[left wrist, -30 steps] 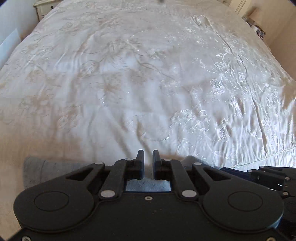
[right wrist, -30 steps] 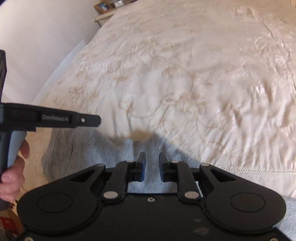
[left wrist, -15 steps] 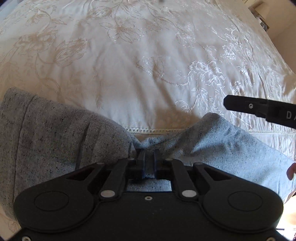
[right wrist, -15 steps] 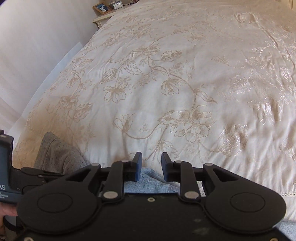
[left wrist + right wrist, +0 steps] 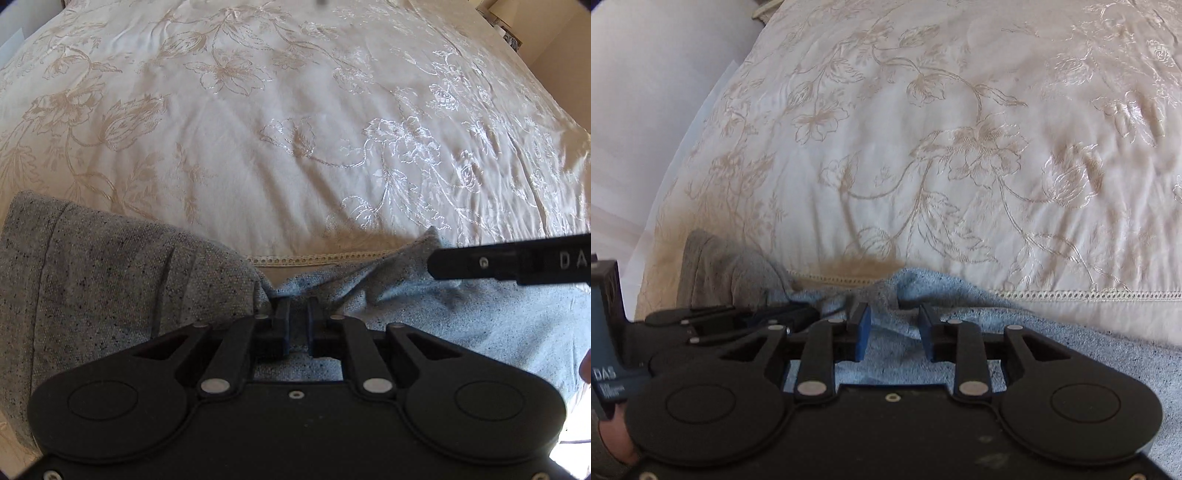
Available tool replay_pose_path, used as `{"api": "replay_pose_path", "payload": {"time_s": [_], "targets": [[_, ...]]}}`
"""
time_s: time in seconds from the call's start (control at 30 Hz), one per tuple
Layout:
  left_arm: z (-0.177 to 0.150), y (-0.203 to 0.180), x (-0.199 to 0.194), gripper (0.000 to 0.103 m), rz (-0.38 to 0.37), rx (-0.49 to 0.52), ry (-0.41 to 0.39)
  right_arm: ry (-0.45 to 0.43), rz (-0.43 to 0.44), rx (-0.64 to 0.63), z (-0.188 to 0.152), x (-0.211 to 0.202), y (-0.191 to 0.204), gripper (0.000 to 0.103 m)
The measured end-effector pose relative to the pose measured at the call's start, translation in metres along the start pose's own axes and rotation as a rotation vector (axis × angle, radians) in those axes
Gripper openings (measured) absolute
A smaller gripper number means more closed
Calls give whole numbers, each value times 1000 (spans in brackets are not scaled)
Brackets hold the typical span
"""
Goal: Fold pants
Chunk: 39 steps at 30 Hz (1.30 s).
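Observation:
Grey speckled pants (image 5: 110, 280) lie at the near edge of a cream floral bedspread (image 5: 277, 129). My left gripper (image 5: 297, 314) is shut on a bunched fold of the pants. In the right wrist view the pants (image 5: 1071, 343) spread under my right gripper (image 5: 894, 317), whose jaws stand apart over a raised fold without pinching it. The right gripper's body (image 5: 517, 260) shows at the right of the left wrist view. The left gripper (image 5: 738, 321) shows at the left of the right wrist view.
The bedspread (image 5: 923, 147) stretches far ahead, with a lace hem (image 5: 1089, 294) near the pants. A white wall (image 5: 646, 92) runs along the bed's left side. A nightstand corner (image 5: 509, 26) is at the far right.
Both grippers have come down to the pants at the bed's near edge. The right gripper's jaws have opened wider. The left gripper stays shut on the fabric.

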State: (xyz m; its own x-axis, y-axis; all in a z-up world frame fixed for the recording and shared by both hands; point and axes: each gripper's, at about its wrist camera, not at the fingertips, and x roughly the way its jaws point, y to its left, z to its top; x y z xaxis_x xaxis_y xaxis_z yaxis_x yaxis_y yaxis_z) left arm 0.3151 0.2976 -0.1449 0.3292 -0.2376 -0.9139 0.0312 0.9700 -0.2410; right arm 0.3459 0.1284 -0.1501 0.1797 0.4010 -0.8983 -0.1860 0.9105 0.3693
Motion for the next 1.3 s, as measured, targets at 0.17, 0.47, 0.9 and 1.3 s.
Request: {"api": "replay_pose_path", "payload": {"time_s": [0.17, 0.47, 0.9, 1.3], "targets": [[1, -4, 5, 16, 7, 8, -8, 56, 14, 3, 23, 17, 5, 34], [13, -12, -39, 20, 37, 90, -131, -76, -1, 136, 36, 13, -11, 3], [-31, 39, -24, 46, 274, 216, 50, -32, -71, 172, 69, 55, -28, 3], [-17, 40, -62, 40, 190, 116, -2, -177, -70, -187, -30, -25, 34, 31]]}}
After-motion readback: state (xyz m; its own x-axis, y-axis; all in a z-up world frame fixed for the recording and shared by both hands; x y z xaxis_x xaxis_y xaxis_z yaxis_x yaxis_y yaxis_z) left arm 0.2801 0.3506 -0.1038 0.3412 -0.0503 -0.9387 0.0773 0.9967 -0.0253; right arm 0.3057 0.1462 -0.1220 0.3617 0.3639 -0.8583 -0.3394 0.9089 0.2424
